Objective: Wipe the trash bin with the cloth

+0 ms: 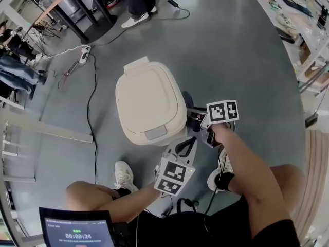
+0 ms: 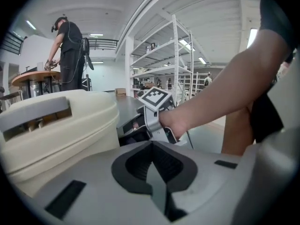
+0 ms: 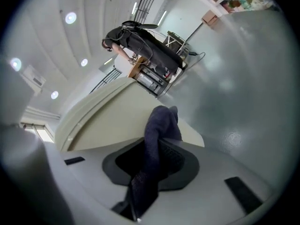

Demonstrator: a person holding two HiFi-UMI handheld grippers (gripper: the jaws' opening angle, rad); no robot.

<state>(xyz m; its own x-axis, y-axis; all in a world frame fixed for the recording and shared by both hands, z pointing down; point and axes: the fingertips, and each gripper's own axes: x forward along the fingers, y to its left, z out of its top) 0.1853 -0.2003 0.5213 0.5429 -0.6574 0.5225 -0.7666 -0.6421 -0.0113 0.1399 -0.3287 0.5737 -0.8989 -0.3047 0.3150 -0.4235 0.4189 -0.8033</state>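
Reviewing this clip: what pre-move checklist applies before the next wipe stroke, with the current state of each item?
1. Cloth secured in the right gripper: ok, the jaws are shut on it.
2. Cloth touching the trash bin: cannot tell; it sits at the bin's right side, but contact is unclear.
3. Left gripper free: ok, jaws together with nothing between them, held by the bin's front.
4. Lid closed: ok, it lies flat on the bin.
5. Floor cable away from the bin: ok, it runs to the bin's left, apart from it.
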